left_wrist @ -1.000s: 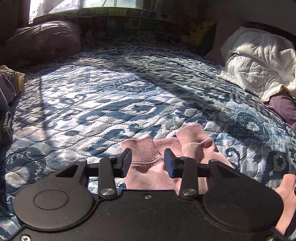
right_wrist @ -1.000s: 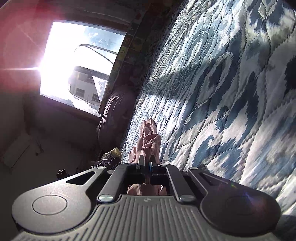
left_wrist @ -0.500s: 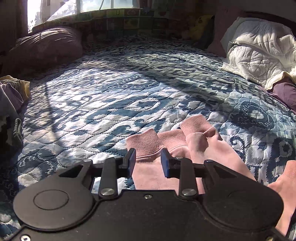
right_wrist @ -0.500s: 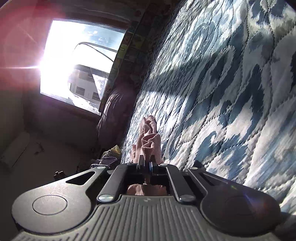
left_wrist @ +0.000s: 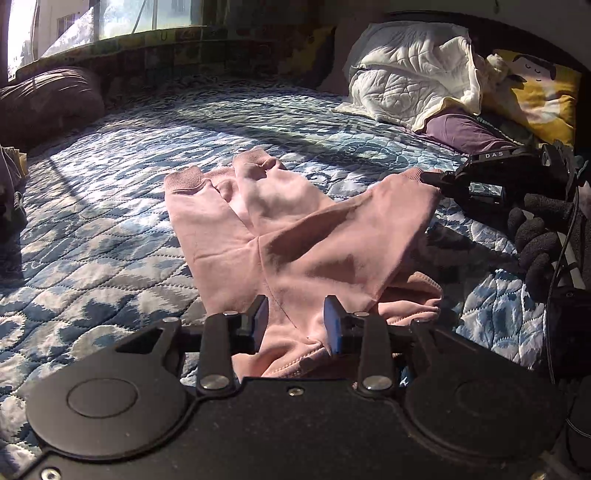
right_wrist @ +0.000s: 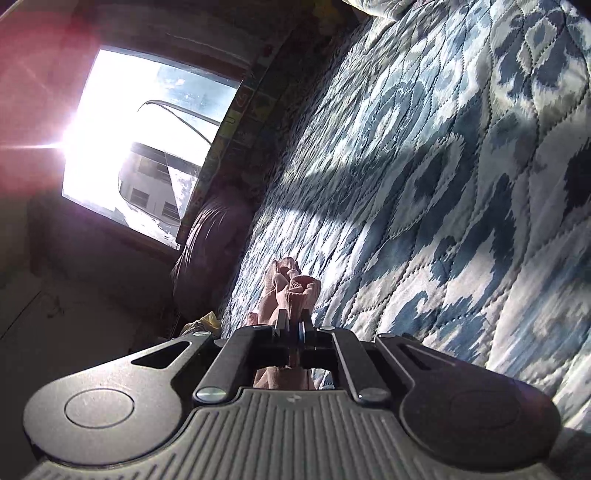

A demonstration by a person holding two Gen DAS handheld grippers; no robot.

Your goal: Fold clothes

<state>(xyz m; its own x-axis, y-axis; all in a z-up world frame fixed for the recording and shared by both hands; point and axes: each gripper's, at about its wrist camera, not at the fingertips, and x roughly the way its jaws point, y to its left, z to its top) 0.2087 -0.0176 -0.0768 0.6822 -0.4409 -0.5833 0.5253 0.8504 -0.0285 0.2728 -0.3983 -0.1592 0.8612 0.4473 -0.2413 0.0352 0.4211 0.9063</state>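
My left tongs point(left_wrist: 295, 325) are apart, with nothing between the two fingers; they hang just over the near edge of the pink garment point(left_wrist: 258, 240). The garment lies on the bed point(left_wrist: 92, 229), on a blue and white quilted cover. Two ribbed cuffs point(left_wrist: 221, 173) point away from me, toward 12 o'clock, and they lie side by side, touching.

At 2 o'clock from my left tongs, one part of the garment is lifted off the bed. My right tongs point(left_wrist: 430, 181) are clamped on its ribbed end, and the cloth goes in a slope from there down to the rest of the garment. My right hand point(left_wrist: 535, 236), in a dark glove, holds the tool. In the right wrist view, the fingers of these tongs point(right_wrist: 293, 326) are together on a thin fold of pink cloth point(right_wrist: 291, 291), and the bed fills the side toward 3 o'clock.

At 1 o'clock on the bed lies a white quilted blanket point(left_wrist: 410, 85), with a yellow pillow point(left_wrist: 535, 96) just beside it. At 10 o'clock there is a dark brown cushion point(left_wrist: 48, 99) under the window point(left_wrist: 122, 18).
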